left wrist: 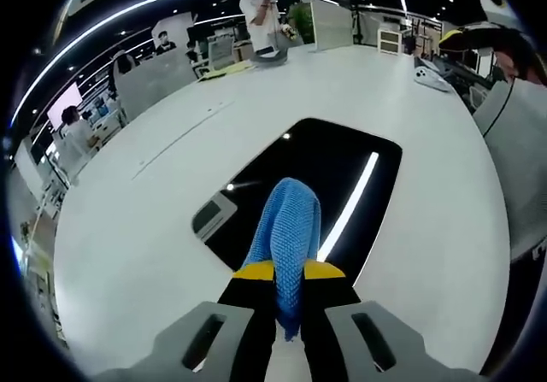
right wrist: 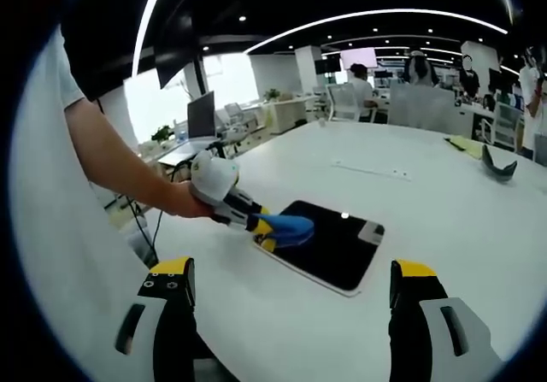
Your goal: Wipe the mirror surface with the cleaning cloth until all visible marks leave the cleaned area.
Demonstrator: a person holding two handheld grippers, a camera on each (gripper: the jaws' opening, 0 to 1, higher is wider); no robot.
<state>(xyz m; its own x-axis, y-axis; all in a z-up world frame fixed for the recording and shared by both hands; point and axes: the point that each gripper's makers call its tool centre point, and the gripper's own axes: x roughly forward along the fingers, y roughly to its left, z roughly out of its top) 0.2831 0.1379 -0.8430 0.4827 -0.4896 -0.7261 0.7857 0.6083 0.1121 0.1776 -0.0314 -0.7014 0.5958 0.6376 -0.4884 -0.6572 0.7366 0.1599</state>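
Note:
A dark rectangular mirror (left wrist: pixel 342 164) lies flat on the white table (left wrist: pixel 171 202), reflecting ceiling lights. My left gripper (left wrist: pixel 289 271) is shut on a blue cleaning cloth (left wrist: pixel 286 228) whose free end rests on the mirror's near part. In the right gripper view the mirror (right wrist: pixel 338 249) sits mid-table, and the left gripper (right wrist: pixel 263 228), held by a person's hand, presses the blue cloth (right wrist: pixel 286 226) onto the mirror's left edge. My right gripper (right wrist: pixel 291 292) stands open above the table, nearer than the mirror, with nothing between its fingers (right wrist: pixel 167 314).
A person's arm (right wrist: pixel 111 160) reaches in from the left. A dark object (right wrist: pixel 498 167) and a yellow sheet lie on the table's far right. Several people, chairs and monitors stand beyond the table. A white device (left wrist: pixel 427 77) rests on the table's far side.

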